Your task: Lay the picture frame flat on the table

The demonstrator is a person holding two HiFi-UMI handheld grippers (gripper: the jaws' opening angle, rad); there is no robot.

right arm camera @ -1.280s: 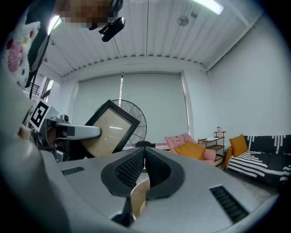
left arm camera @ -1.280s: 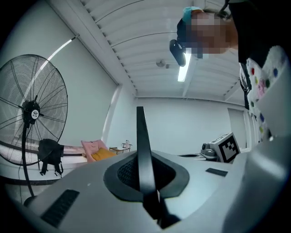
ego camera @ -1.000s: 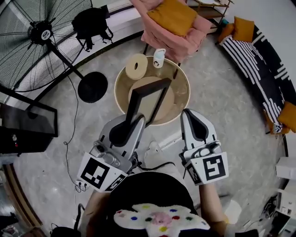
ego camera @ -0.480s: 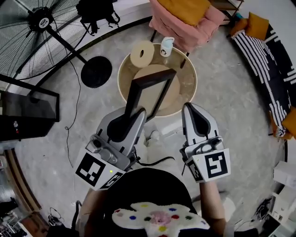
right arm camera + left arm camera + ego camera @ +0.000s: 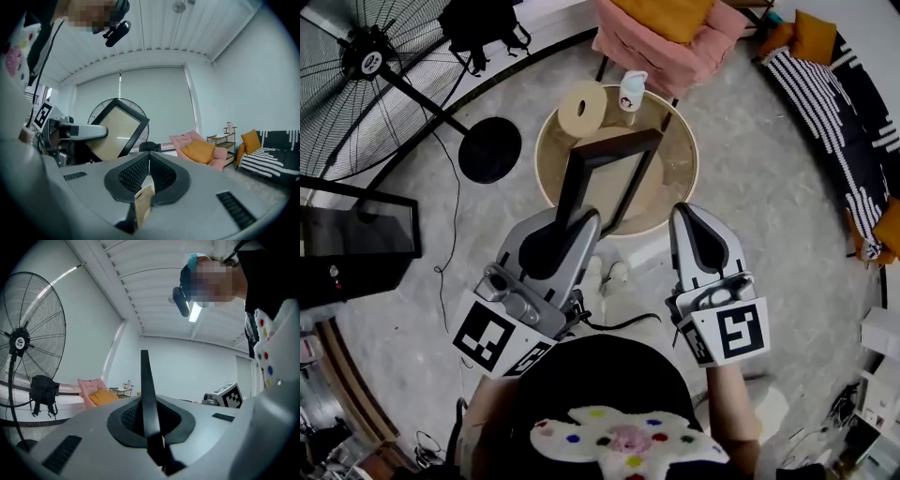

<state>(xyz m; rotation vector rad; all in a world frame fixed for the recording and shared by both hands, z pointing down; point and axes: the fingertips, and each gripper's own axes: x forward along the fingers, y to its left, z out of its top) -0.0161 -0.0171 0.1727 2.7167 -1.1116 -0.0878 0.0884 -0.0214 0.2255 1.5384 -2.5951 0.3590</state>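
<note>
The picture frame point(image 5: 605, 183), dark-edged with a tan panel, stands tilted on edge in the air above the round table point(image 5: 682, 164). My left gripper point(image 5: 579, 225) is shut on its lower left edge. In the left gripper view the frame point(image 5: 144, 390) rises edge-on as a thin dark blade from the jaws of that gripper point(image 5: 149, 430). My right gripper point(image 5: 692, 214) hangs to the right of the frame, apart from it, jaws shut. In the right gripper view a small tan strip shows in the slit of that gripper point(image 5: 149, 176), and the frame point(image 5: 117, 131) is off to the left.
A pale roll point(image 5: 578, 108) and a small bottle point(image 5: 632, 91) stand at the table's far rim. A pink armchair point(image 5: 623, 42) is beyond the table, and a striped sofa point(image 5: 834, 103) at right. A large floor fan point(image 5: 366, 84) and its round base point(image 5: 490, 150) stand at left.
The left gripper keeps its hold on the frame, which now sits a little further over the table. The right gripper has barely moved.
</note>
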